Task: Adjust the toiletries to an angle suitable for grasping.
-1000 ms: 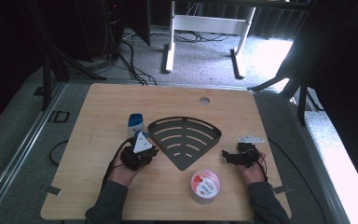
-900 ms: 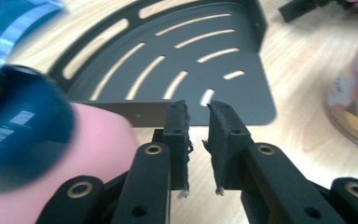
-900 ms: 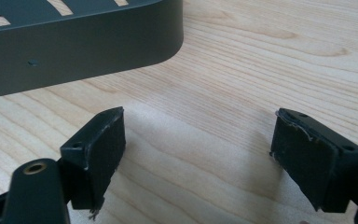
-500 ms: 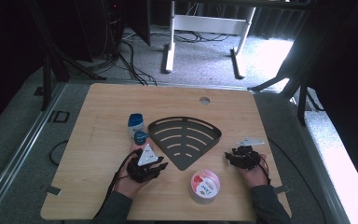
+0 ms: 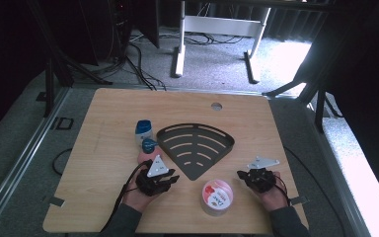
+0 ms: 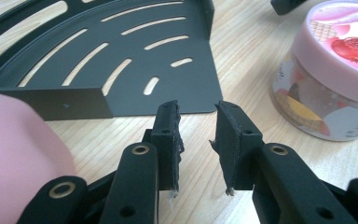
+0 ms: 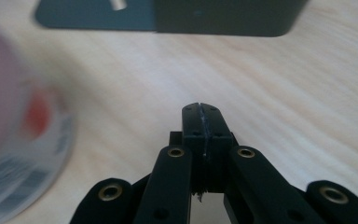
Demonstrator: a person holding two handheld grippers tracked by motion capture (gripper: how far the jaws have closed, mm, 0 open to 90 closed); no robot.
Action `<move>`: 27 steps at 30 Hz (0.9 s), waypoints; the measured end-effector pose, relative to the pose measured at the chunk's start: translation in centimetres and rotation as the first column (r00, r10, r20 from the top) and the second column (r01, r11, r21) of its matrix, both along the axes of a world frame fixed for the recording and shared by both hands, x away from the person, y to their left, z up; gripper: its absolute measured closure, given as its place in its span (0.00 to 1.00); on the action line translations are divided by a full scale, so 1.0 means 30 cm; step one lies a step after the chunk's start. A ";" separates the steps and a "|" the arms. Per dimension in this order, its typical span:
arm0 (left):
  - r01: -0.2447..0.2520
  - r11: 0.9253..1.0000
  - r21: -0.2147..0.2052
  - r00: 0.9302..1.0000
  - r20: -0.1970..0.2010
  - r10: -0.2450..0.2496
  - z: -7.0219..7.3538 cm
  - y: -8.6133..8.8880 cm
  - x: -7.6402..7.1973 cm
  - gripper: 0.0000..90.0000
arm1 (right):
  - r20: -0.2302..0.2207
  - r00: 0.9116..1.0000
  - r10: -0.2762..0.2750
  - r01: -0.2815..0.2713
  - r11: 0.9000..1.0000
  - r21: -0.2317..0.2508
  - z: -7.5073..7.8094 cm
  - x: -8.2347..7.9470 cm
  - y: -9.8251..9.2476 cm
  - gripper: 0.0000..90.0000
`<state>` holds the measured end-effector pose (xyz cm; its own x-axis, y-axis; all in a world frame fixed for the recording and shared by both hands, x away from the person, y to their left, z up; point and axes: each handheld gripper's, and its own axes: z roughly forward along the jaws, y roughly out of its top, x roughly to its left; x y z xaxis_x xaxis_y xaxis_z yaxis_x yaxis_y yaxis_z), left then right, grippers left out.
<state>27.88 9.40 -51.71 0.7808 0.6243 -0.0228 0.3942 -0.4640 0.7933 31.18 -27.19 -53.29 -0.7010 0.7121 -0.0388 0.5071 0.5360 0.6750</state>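
Observation:
A black fan-shaped slotted shelf (image 5: 196,148) lies flat mid-table. My left gripper (image 5: 170,178) sits low by its near left corner, beside a pink bottle with a blue cap (image 5: 148,150). In the left gripper view the left gripper (image 6: 196,123) is open by a narrow gap, having just been opening, with nothing between its jaws; the shelf (image 6: 121,60) lies ahead. My right gripper (image 5: 242,175) rests right of a pink-lidded tub (image 5: 217,196). The right gripper (image 7: 200,112) has just closed and is shut on nothing, with the tub (image 7: 14,140) blurred to its left.
A blue-lidded jar (image 5: 143,129) stands behind the pink bottle. The wooden table (image 5: 103,118) has a small round hole (image 5: 216,106) near its far edge. In the left gripper view the tub (image 6: 331,79) stands at the right and the pink bottle (image 6: 18,154) at the left.
Both hands have drawn back toward the near edge of the table. The left gripper has come off the pink bottle's side. The right gripper's jaws have come together.

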 end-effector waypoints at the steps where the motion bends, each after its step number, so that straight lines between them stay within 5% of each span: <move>1: 0.001 1.000 -0.003 1.000 -0.009 -0.001 0.000 -0.002 0.000 0.78 | 0.000 1.000 0.010 -0.010 1.000 -0.002 0.002 -0.013 0.003 1.00; 13: 0.023 1.000 0.010 1.000 -0.008 -0.023 0.003 -0.024 -0.013 0.79 | -0.009 0.994 0.107 -0.106 0.994 0.025 0.013 -0.174 0.010 1.00; 27: 0.033 0.999 0.011 0.999 -0.020 -0.033 -0.005 -0.036 -0.019 0.80 | -0.033 0.983 0.178 -0.176 0.983 0.051 0.006 -0.298 0.017 1.00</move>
<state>27.32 8.31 -51.86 0.8007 0.5982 -0.0316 0.3939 -0.4860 0.7802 22.23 -26.69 -53.10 -0.8166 0.5769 0.0208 0.4324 0.5875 0.6840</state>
